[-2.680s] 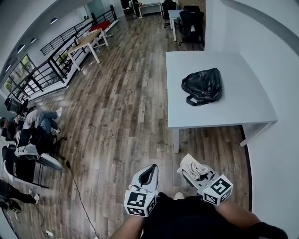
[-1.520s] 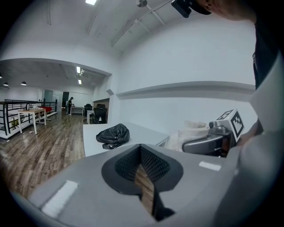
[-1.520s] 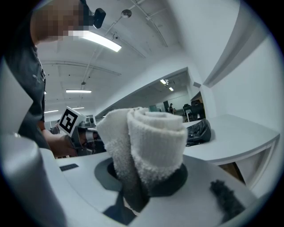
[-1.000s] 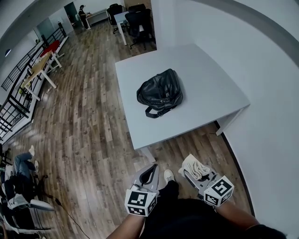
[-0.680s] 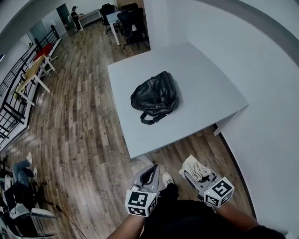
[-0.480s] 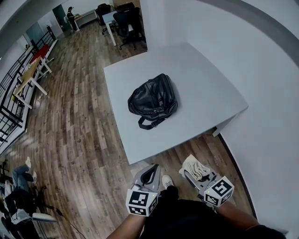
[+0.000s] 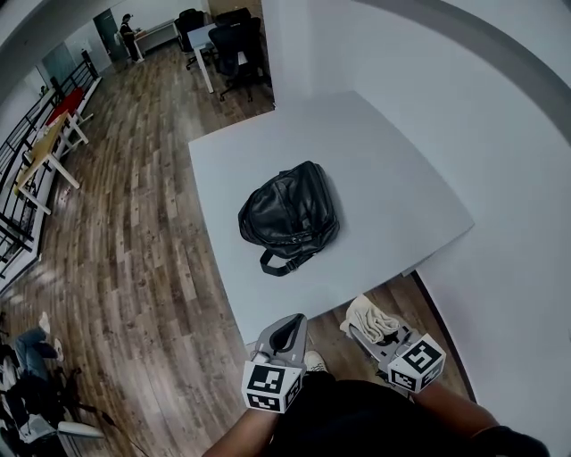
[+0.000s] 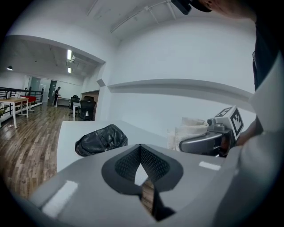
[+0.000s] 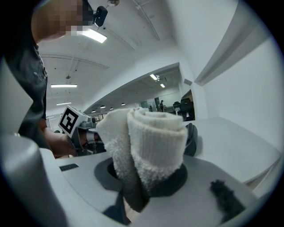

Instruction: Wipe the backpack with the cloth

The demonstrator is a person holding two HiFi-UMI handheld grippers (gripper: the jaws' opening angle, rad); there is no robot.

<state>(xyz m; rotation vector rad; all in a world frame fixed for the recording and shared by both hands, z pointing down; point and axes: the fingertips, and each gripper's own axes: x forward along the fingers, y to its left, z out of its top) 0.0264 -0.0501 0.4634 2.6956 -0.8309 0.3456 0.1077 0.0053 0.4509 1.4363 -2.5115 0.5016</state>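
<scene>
A black leather backpack [image 7: 288,217] lies on its side in the middle of a white table [image 7: 393,192], strap toward the near edge. It also shows in the left gripper view as the backpack [image 8: 101,138]. My right gripper [image 7: 367,323] is shut on a folded white cloth [image 7: 368,319], which fills the right gripper view as the cloth [image 9: 148,142]. My left gripper [image 7: 285,332] is shut and holds nothing; its jaws meet in the left gripper view [image 8: 141,165]. Both grippers hang below the table's near edge, short of the backpack.
A white wall [image 7: 464,107] runs along the table's right and far sides. Wood floor [image 7: 134,268] spreads to the left. Black office chairs [image 7: 234,40] and desks stand far back, with a person [image 7: 126,25] there. A railing [image 7: 22,170] borders the far left.
The view has closed in on the table: the backpack has come nearer and more central. Both grippers keep the same pose, the right one still holding the cloth.
</scene>
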